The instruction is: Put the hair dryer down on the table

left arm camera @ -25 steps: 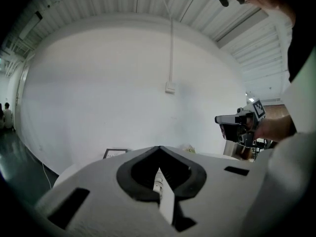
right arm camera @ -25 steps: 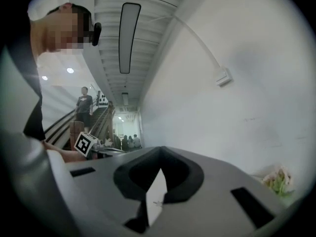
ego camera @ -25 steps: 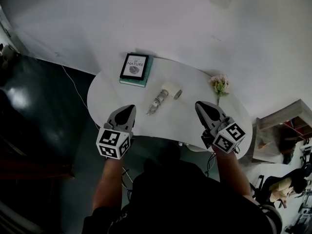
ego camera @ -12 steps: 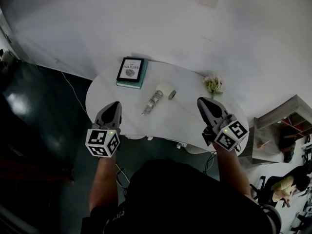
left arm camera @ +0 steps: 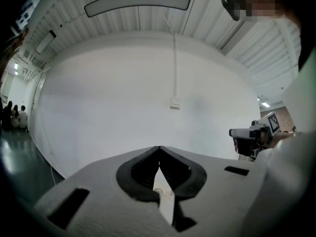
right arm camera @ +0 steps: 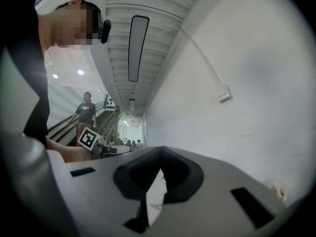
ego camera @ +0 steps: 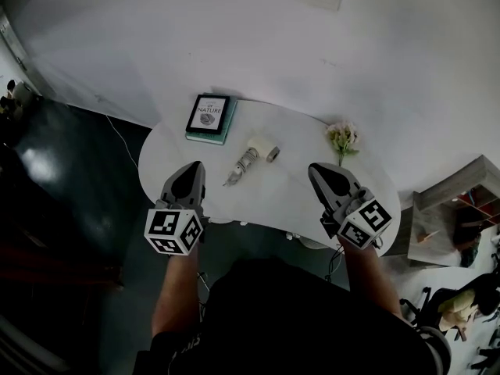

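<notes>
The white and grey hair dryer (ego camera: 251,158) lies on its side near the middle of the white oval table (ego camera: 289,190), with nothing holding it. My left gripper (ego camera: 195,167) hovers over the table's front left edge, shut and empty; in the left gripper view its tips (left arm camera: 159,150) meet against the white wall. My right gripper (ego camera: 315,169) hangs over the front right part of the table, shut too, with nothing in it; in the right gripper view its tips (right arm camera: 160,151) touch. Both grippers stand well apart from the dryer.
A book (ego camera: 208,116) lies on a teal one at the table's back left. A small bunch of pale flowers (ego camera: 342,137) lies at the back right. Dark floor (ego camera: 70,186) is on the left, a cable (ego camera: 121,143) runs down it, and a wooden shelf (ego camera: 457,201) stands on the right.
The left gripper has shifted a little to the left, away from the dryer. The hair dryer lies still on the table, and both grippers stay shut.
</notes>
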The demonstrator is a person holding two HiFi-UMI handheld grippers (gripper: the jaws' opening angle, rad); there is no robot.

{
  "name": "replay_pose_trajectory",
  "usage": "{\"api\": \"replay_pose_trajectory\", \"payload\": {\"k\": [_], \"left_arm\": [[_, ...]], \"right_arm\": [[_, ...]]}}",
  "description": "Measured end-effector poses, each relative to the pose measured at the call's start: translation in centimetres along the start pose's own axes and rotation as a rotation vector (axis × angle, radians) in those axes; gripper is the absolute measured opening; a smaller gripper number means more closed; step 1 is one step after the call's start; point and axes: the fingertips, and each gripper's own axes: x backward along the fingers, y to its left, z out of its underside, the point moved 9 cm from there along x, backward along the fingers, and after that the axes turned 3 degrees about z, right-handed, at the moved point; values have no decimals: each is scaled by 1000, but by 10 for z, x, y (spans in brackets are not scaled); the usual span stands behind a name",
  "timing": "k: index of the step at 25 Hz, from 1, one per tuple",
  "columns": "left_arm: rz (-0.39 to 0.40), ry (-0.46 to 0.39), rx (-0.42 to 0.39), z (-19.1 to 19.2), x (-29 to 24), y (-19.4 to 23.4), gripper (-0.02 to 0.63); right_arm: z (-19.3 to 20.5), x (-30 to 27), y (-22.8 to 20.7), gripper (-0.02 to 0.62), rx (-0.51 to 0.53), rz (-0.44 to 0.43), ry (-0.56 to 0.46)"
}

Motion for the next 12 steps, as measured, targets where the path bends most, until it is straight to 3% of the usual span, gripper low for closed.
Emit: {"api": "replay_pose_trajectory", "payload": {"k": [12], "left_arm": [[9, 48, -18, 6, -11, -11, 9]], "right_arm": [[11, 11, -19, 3, -45, -13, 13]]}}
